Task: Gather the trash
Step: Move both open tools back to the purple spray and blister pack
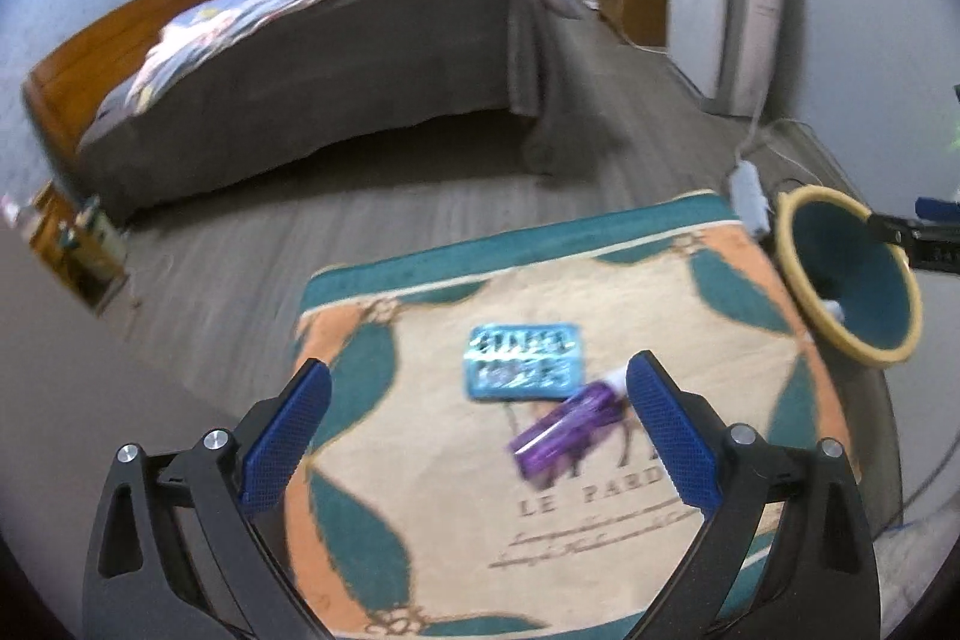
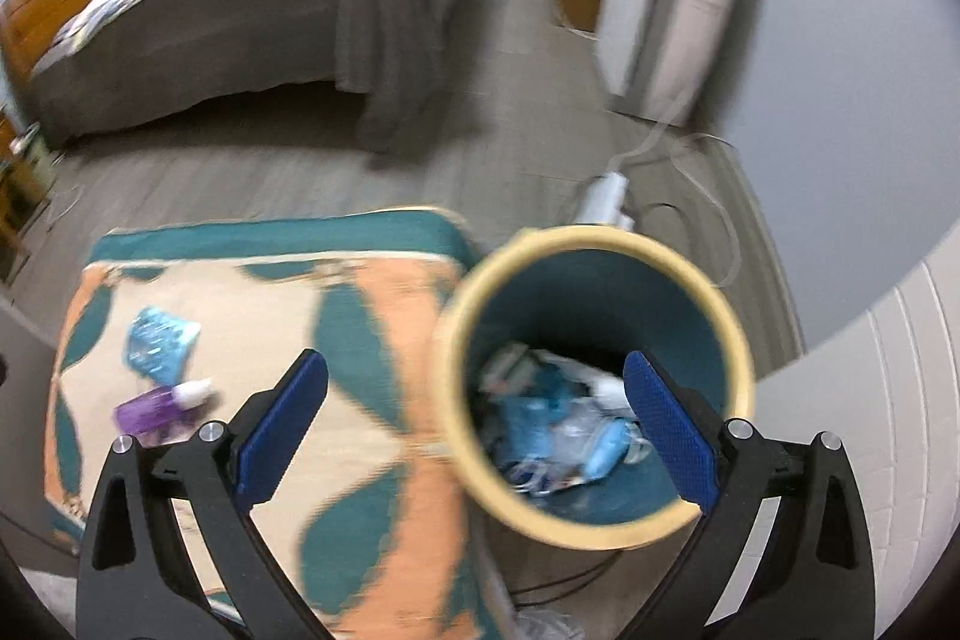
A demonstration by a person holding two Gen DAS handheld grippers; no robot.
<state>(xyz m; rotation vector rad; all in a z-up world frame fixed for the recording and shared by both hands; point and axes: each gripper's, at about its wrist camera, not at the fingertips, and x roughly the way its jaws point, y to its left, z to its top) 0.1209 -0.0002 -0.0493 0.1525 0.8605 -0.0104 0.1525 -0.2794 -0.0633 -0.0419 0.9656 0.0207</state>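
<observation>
The purple bottle (image 1: 561,433) lay on its side on the patterned cloth (image 1: 432,520) that covered the surface, its long axis running diagonally in your left wrist view, with the white cap (image 1: 615,375) pointing up and to the right toward the right-hand finger, and the purple base pointing down and left. Just beside the cap end, nearly touching it, lay the blue blister pack (image 1: 523,361), flat on the cloth, its long side running across the view. Your left gripper (image 1: 480,388) hovered above these two pieces with its blue-padded fingers (image 1: 288,436) spread wide and nothing between them; the bottle sat closer to the right-hand finger. Your right gripper (image 2: 477,379) also had its fingers (image 2: 282,427) wide apart and empty, and it hung over the bin (image 2: 600,238), a round container with a yellow rim and a teal inside that stood just beside the right edge of the clothed surface. Inside the bin lay a jumble of trash (image 2: 558,424), blue and white and clear wrappers, too blurred to tell piece by piece. Beyond the surface lay the grey floor (image 1: 360,220), a white power strip (image 2: 603,196) near the bin, a bed (image 1: 336,58) with a wooden headboard, and a white cabinet (image 1: 720,16) against the wall.
</observation>
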